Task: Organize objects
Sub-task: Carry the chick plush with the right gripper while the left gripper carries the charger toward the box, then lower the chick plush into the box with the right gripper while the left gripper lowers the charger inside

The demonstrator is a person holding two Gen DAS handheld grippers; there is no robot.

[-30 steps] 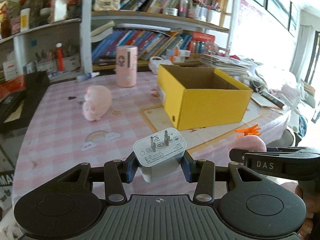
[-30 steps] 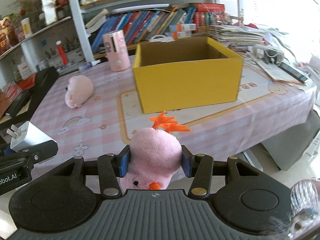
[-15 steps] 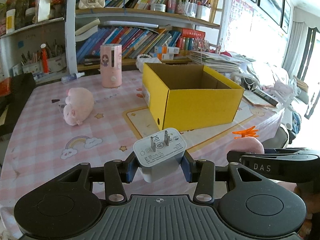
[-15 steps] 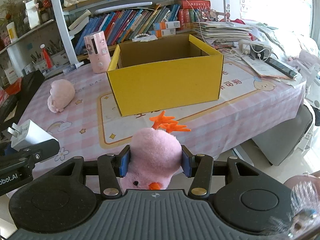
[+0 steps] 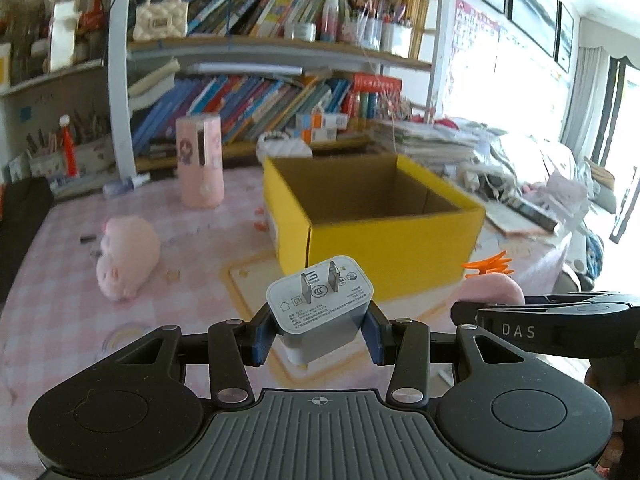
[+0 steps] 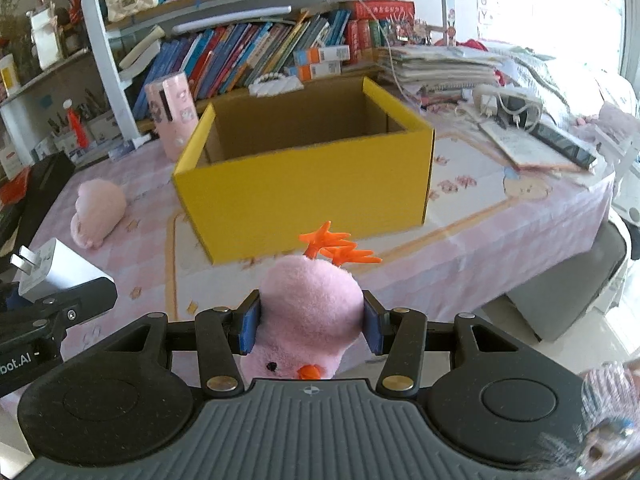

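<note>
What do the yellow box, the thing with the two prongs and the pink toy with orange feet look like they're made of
Yellow box: likely cardboard, matte yellow outside, bare brown inside with a folded corner seam.
Charger: seemingly smooth white plastic, with two flat metal prongs.
Pink toy: fuzzy plush fabric; orange feet look like hard plastic, uncertain.

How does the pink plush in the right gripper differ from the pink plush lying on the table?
The held plush has orange feet and an orange beak; the table plush shows no orange. The held plush is clamped in the right gripper, feet forward, off the table; the table plush lies on the tablecloth, left of the yellow box, untouched. Both are pink, soft and rounded.
</note>
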